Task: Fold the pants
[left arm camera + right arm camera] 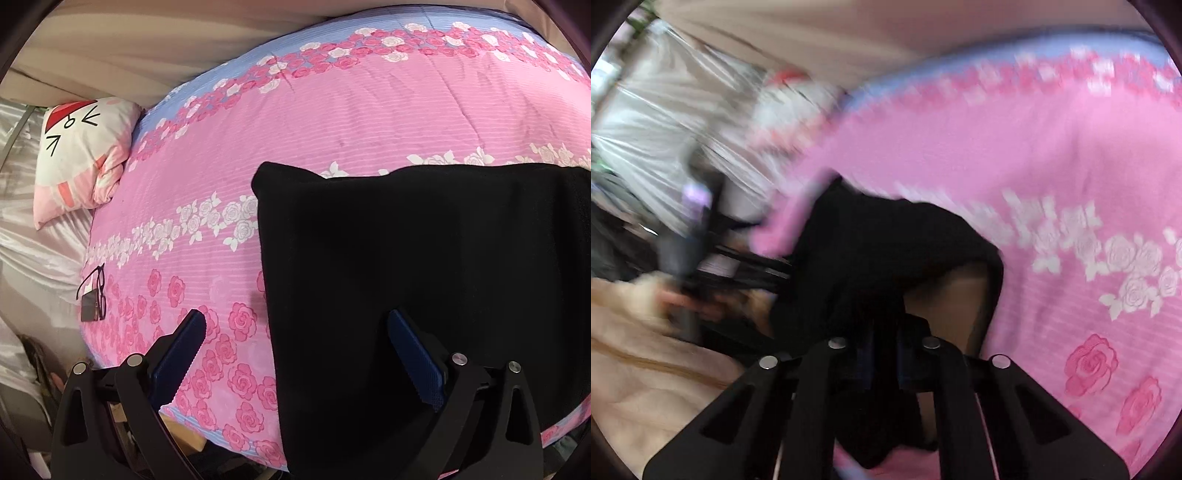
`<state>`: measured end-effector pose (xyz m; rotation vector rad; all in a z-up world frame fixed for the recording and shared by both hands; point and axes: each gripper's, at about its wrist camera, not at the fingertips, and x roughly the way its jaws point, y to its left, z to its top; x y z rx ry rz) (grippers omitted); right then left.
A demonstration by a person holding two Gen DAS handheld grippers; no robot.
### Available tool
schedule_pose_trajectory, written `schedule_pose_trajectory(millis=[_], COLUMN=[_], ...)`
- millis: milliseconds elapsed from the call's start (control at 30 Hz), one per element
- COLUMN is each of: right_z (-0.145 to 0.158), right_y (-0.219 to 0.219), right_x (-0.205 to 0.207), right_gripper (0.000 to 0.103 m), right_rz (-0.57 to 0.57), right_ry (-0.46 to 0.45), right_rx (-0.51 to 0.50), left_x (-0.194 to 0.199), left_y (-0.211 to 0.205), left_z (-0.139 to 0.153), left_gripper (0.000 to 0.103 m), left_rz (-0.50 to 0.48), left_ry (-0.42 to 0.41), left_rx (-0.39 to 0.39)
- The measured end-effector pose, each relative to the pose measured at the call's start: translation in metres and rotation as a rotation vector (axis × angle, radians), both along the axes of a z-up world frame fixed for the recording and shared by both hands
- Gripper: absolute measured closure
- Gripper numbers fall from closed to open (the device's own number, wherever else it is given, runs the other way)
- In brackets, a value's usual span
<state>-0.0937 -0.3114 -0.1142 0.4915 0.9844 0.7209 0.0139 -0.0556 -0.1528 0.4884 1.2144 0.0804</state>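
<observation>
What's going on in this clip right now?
A person with a claw in each hand is folding black pants on a pink rose-print quilt. The right claw is shut on a bunched part of the pants, lifted off the quilt. The left claw is open, one finger over the pants' edge, gripping nothing. Glasses lie aside.

left gripper (295,332) jaws wide apart, right gripper (881,354) jaws seemingly clamped together
</observation>
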Motion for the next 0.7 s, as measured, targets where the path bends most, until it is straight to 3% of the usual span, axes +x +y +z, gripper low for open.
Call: schedule_pose_trajectory(millis=[33,100,133,167,200,267,333,400,467,533,567,600,633,667,700], right_z=[-0.007,-0.05,-0.068,-0.069,-0.062,-0.033,-0.009,0.024,0.044,0.028,-0.008,-0.031,-0.051,-0.049,-0.032], right_y=[-0.013,-0.023,-0.028,-0.037,-0.041,-0.056,-0.067,-0.051,-0.011,0.024,0.034,0.028,0.011,-0.006,-0.007], right_x=[-0.005,-0.005,-0.007,-0.01,-0.012,-0.027,-0.041,-0.047,-0.041,-0.024,-0.008,0.0,0.004,0.003,0.003], right_gripper=[0.096,0.094,0.093,0.086,0.086,0.085,0.085,0.085,0.086,0.088,0.093,0.103,0.103,0.103,0.097], right_rz=[-0.054,-0.102,-0.119,-0.17,-0.2,-0.334,-0.445,-0.407,-0.298,-0.208,-0.213,-0.258,-0.329,-0.469,-0.518], right_ry=[0.024,0.154,0.203,0.223,0.229,0.143,0.094,0.018,-0.027,-0.012,0.078,0.143,0.198,0.245,0.217], right_rx=[0.019,-0.096,-0.078,0.003,0.017,-0.042,-0.13,-0.134,-0.102,-0.067,-0.126,-0.173,-0.063,0.025,-0.024], left_x=[-0.001,-0.002,-0.001,-0.001,0.0,0.0,0.0,0.001,0.004,0.009,0.011,0.013,0.014,0.014,0.014], left_y=[-0.001,-0.001,-0.001,-0.002,-0.004,-0.008,-0.007,-0.002,0.004,0.01,0.012,0.014,0.016,0.019,0.022], left_z=[0.001,0.001,0.0,-0.004,-0.005,-0.009,-0.01,-0.008,-0.008,-0.01,-0.011,-0.011,-0.012,-0.011,-0.011], left_gripper=[0.005,0.005,0.005,0.005,0.005,0.005,0.005,0.005,0.005,0.005,0.005,0.005,0.005,0.005,0.005], left_rz=[-0.005,-0.015,-0.017,-0.02,-0.026,-0.046,-0.057,-0.043,-0.026,-0.004,0.001,0.005,0.005,-0.004,-0.007], left_ry=[-0.008,-0.017,-0.013,0.003,0.01,-0.007,-0.018,-0.018,-0.013,-0.001,0.002,0.004,0.006,0.007,0.007], left_rx=[0.005,0.007,-0.004,-0.021,-0.031,0.033,0.034,0.006,-0.031,-0.076,-0.093,-0.106,-0.122,-0.148,-0.163])
